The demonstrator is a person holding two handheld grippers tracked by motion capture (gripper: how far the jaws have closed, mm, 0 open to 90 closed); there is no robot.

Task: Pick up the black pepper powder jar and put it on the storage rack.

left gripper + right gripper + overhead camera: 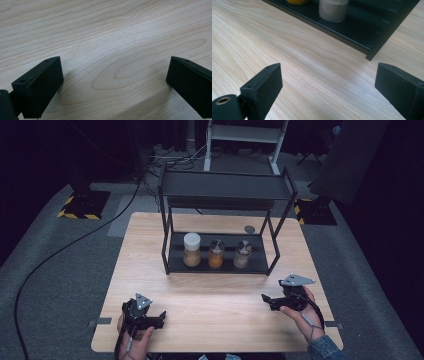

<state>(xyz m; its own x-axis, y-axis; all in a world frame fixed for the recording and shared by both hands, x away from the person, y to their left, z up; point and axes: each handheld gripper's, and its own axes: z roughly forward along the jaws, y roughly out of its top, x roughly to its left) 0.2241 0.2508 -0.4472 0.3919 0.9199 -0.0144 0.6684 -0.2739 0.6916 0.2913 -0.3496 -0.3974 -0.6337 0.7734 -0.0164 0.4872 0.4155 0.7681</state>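
Wooden table [210, 300] | both grippers released – left gripper [161, 318], right gripper [265, 299] | jars on rack [220, 265] beyond

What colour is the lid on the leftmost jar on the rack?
White lid on the leftmost jar; it shows best in the high view.

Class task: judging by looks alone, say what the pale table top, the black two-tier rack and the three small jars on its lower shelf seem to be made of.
Pale table top: wood or wood-look laminate, matt; grain lines show.
Black two-tier rack: probably painted metal; thin, straight bars, dull sheen.
Three small jars: clear glass or plastic, as their contents show through.
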